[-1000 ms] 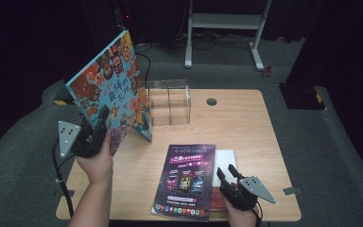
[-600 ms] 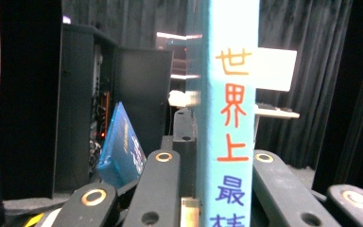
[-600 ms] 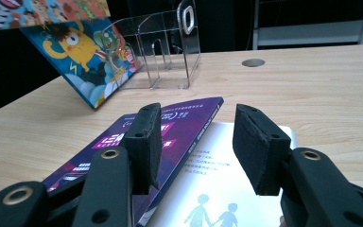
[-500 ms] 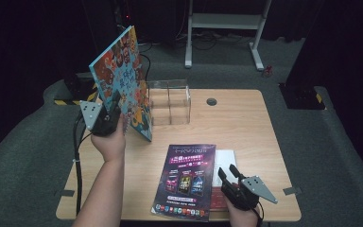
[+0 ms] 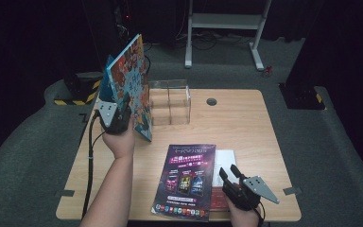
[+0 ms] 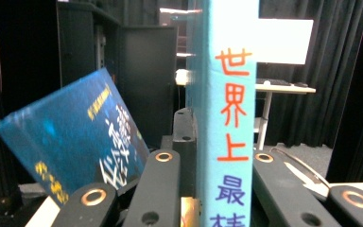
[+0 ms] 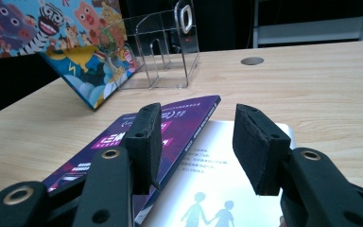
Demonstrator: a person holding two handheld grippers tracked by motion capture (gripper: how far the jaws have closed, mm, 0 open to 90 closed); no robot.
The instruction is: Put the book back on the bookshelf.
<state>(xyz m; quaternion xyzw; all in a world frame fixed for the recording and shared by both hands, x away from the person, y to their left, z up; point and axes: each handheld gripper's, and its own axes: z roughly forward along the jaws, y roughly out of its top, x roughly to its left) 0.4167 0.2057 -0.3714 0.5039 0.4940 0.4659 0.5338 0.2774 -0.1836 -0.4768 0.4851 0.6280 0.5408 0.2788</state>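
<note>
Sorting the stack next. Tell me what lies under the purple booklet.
A white book with two silhouetted figures on its cover pokes out beneath the purple booklet's right edge. The rest is covered; anything else underneath cannot be told.

The light-blue spine of the picture book [image 6: 227, 118], seen in the left gripper view, carries large Chinese characters running downward: 世界上 in orange-red, then 最 in purple, with a further character cut off below. To its left a dark blue book [image 6: 71, 142] bears yellow and white Chinese lettering, too blurred to read. The print on the purple magazine [image 5: 185, 179] is too small to read.
</note>
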